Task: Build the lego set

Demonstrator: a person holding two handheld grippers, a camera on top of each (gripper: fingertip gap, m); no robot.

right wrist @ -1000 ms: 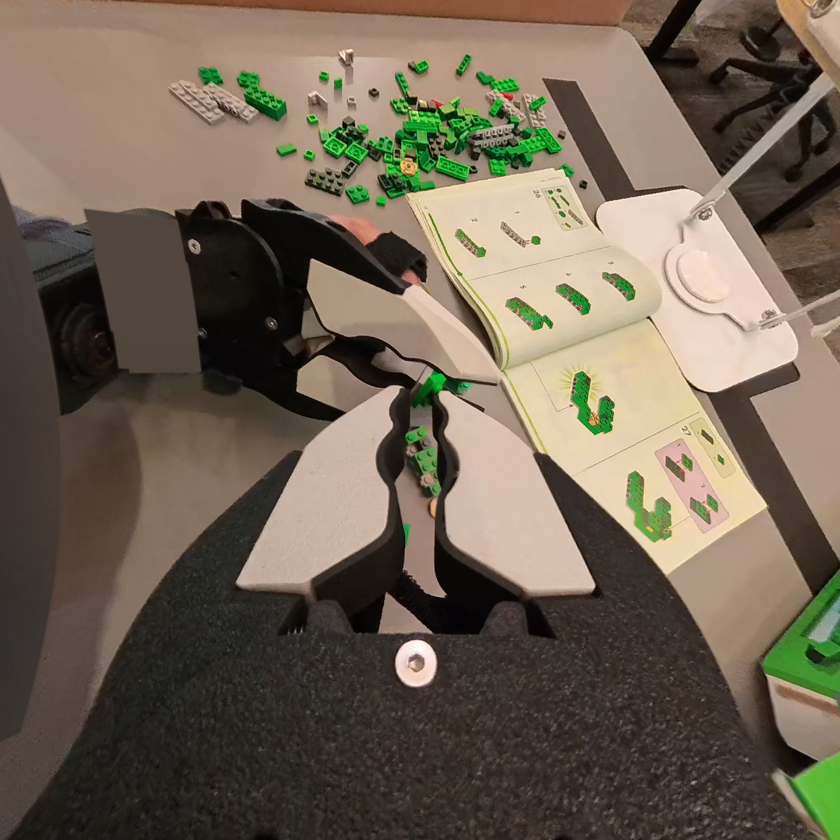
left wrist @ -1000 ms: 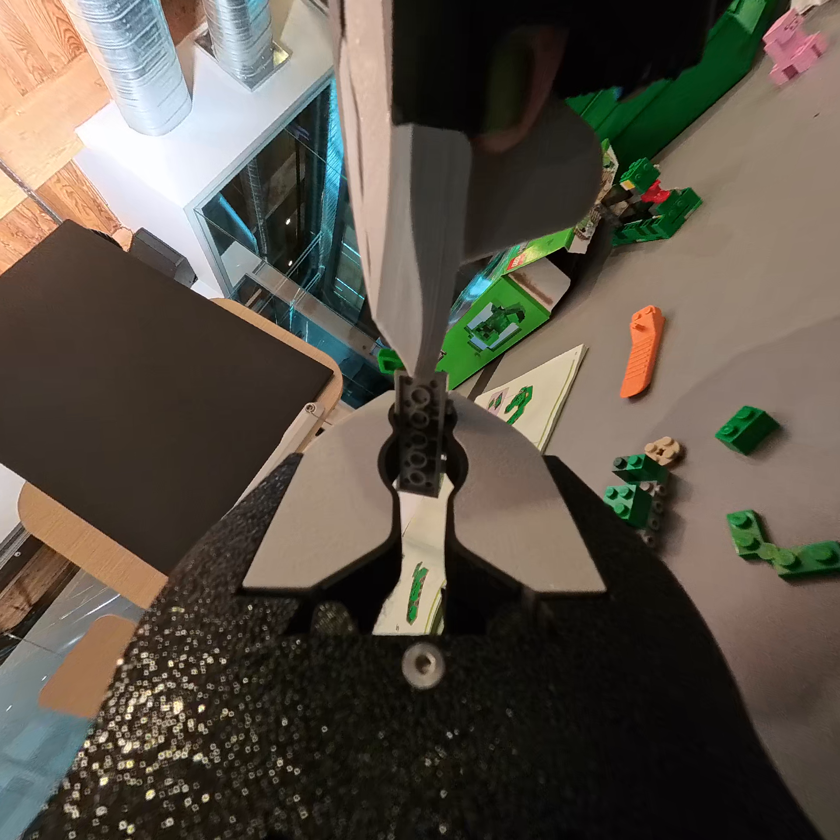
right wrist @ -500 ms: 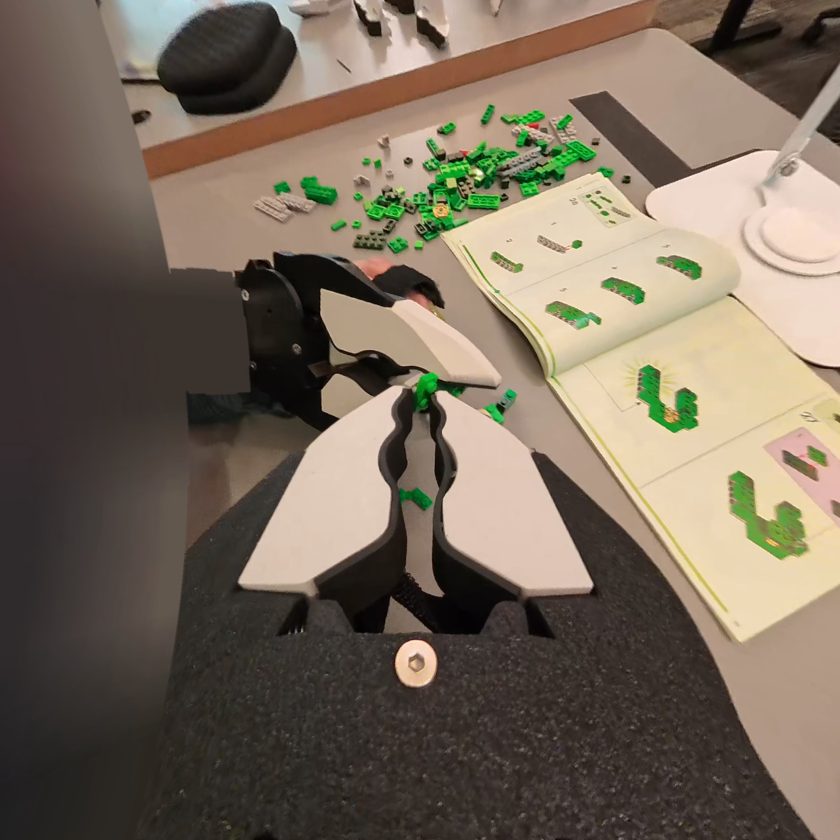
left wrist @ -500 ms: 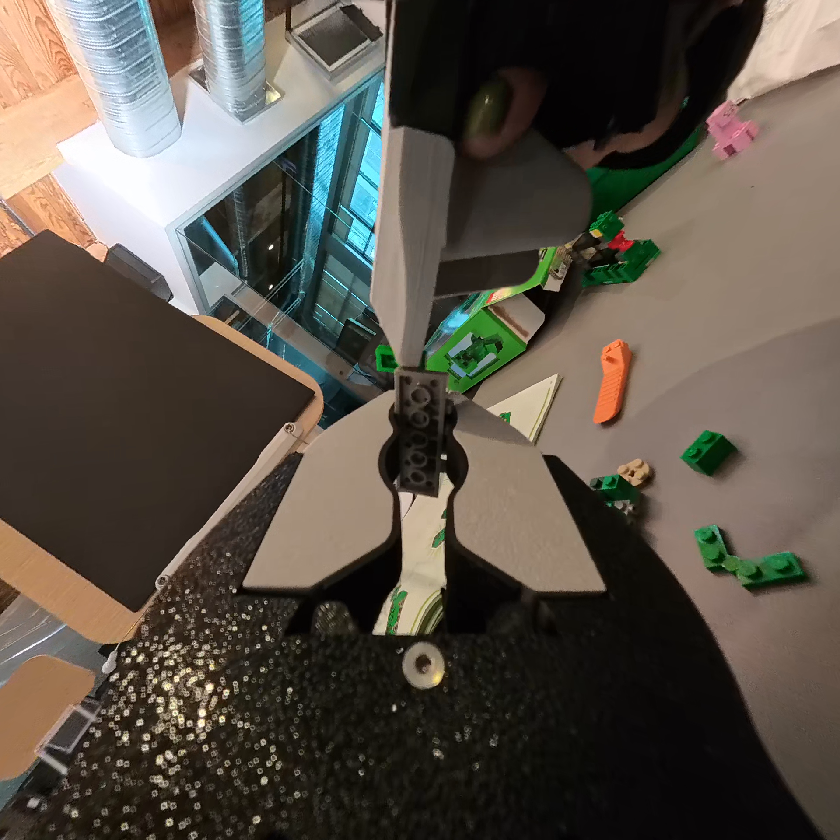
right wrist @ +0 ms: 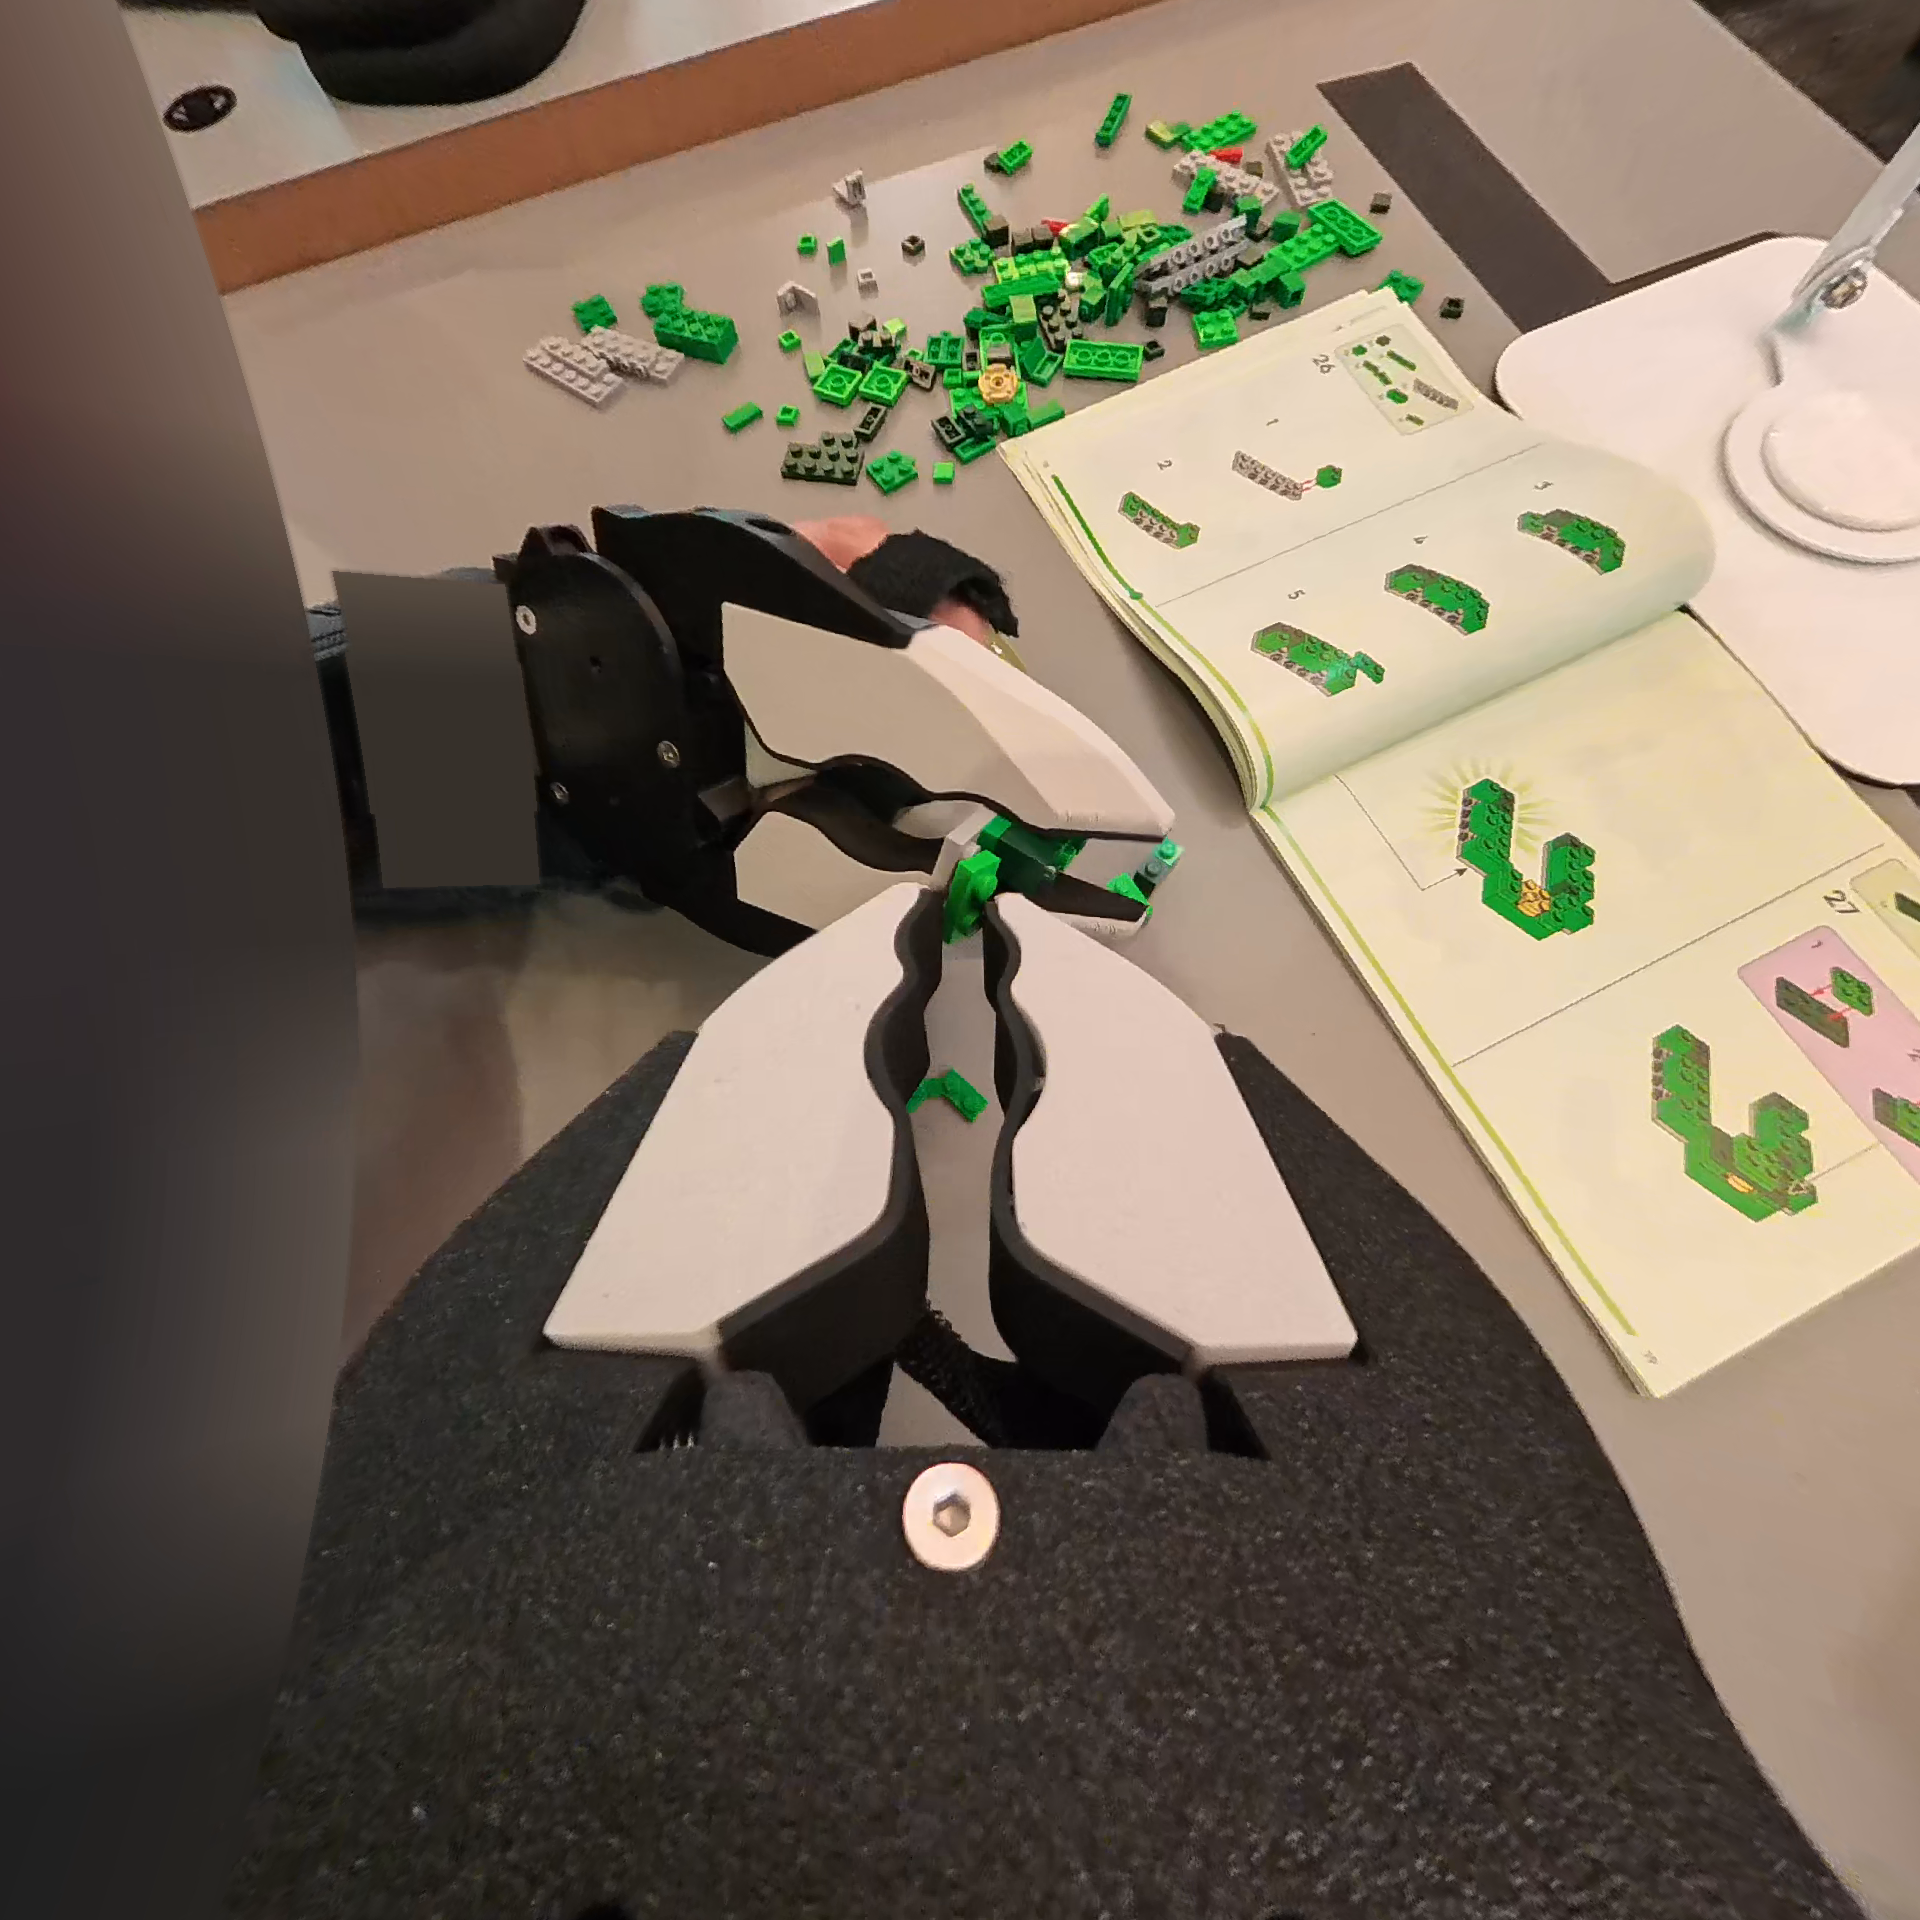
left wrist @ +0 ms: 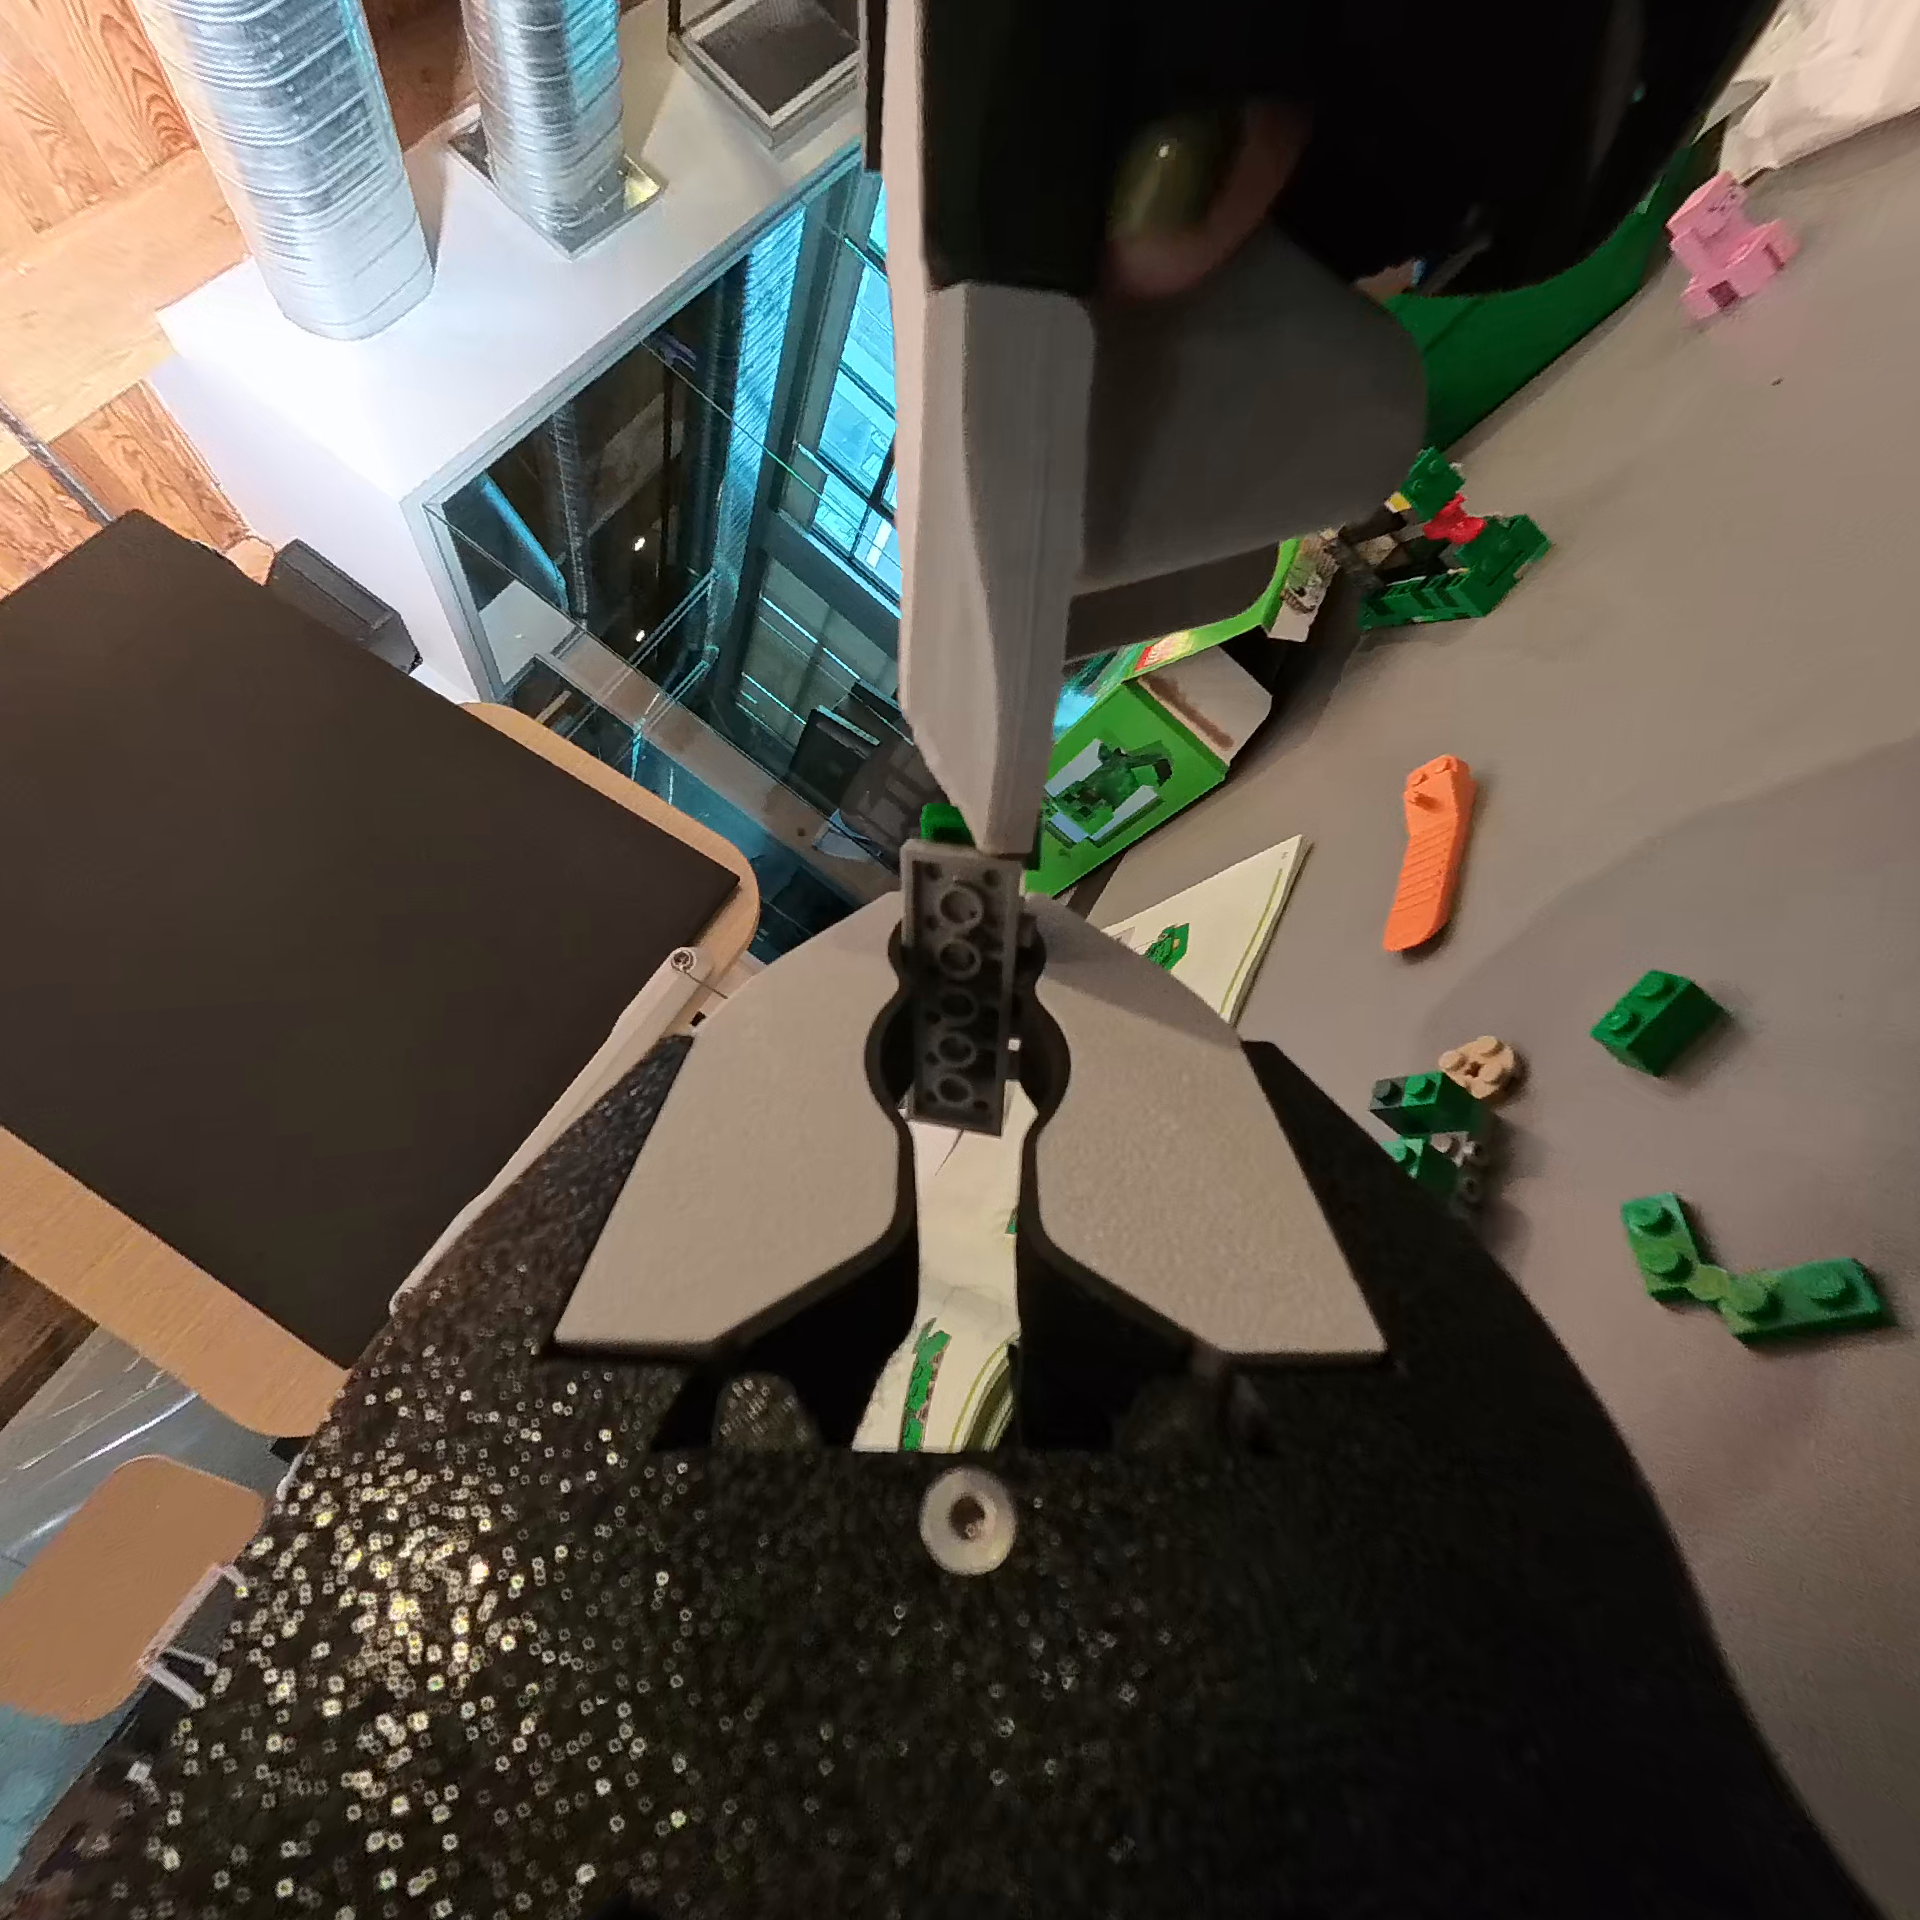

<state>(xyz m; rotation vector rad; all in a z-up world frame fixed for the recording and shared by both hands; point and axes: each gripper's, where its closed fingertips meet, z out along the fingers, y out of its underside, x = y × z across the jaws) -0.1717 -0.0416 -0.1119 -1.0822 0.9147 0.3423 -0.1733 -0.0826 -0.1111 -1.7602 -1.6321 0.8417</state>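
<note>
Grey, and seen from its underside, a long lego plate (left wrist: 958,997) is clamped between the fingertips of the left tool (left wrist: 961,992) in the left wrist view. At 12 o'clock from the plate, the tip of the right tool (left wrist: 997,831) is seen touching its far end. On the grey desk (left wrist: 1714,727), an orange brick separator (left wrist: 1432,854) is seen at 2 o'clock, a dark green brick (left wrist: 1659,1021) at 3 o'clock, and a bent green plate piece (left wrist: 1745,1280) at 4 o'clock. A pink figure (left wrist: 1727,244) is seen far off at 1 o'clock.

In the right wrist view, a small green plate (right wrist: 968,902) is pinched by the right tool (right wrist: 961,914), whose fingertips are closed on it. That plate is pressed against the green and grey assembly (right wrist: 1039,854) gripped by the left tool (right wrist: 1117,862), which is seen entering from 9 o'clock. An open instruction booklet (right wrist: 1507,779) is laid at 3 o'clock on the desk (right wrist: 416,436). A scatter of loose green and grey bricks (right wrist: 1039,312) is spread at 12 o'clock, and a white lamp base (right wrist: 1714,416) is seen at 2 o'clock.
</note>
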